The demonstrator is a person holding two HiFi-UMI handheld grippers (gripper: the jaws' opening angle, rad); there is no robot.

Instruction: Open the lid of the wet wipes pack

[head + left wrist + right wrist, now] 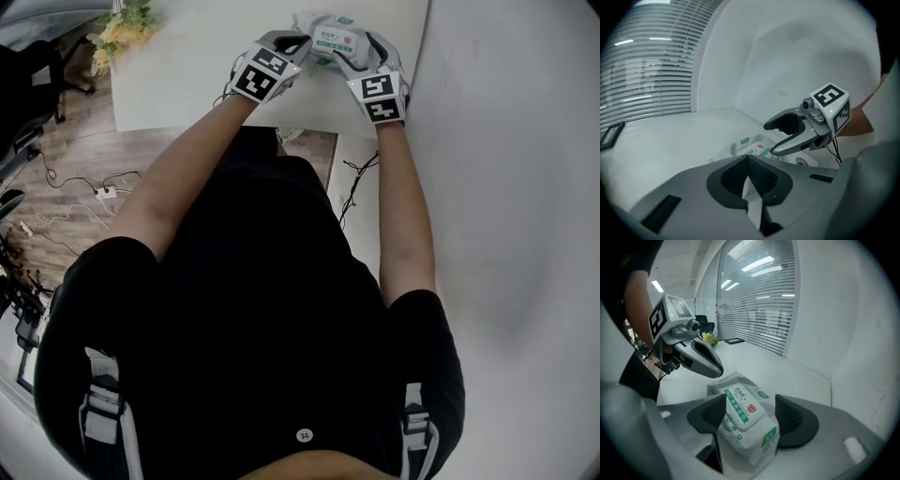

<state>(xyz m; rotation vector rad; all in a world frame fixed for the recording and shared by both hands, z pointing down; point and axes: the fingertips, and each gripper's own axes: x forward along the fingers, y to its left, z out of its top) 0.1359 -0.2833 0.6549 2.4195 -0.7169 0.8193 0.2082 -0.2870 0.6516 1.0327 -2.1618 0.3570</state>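
Note:
The wet wipes pack (pixel 750 437) is white with green print, and its flat lid (pixel 739 405) lies shut on top. It sits between the dark pads (pixel 711 412) of my right gripper (pixel 750 399), which press on its two sides. My left gripper (pixel 750 159) is shut on a thin white strip of the pack's film (pixel 752 192) at the pack's other end. In the head view both grippers, left (pixel 286 47) and right (pixel 361 52), flank the pack (pixel 333 39) over the table's near right part. Whether the pack rests on the table does not show.
The white table (pixel 187 75) ends at a grey wall on the right. A bunch of yellow flowers (pixel 122 33) lies at its far left corner. Cables and a power strip (pixel 103 192) lie on the wooden floor at the left. Window blinds (pixel 759 301) run behind the table.

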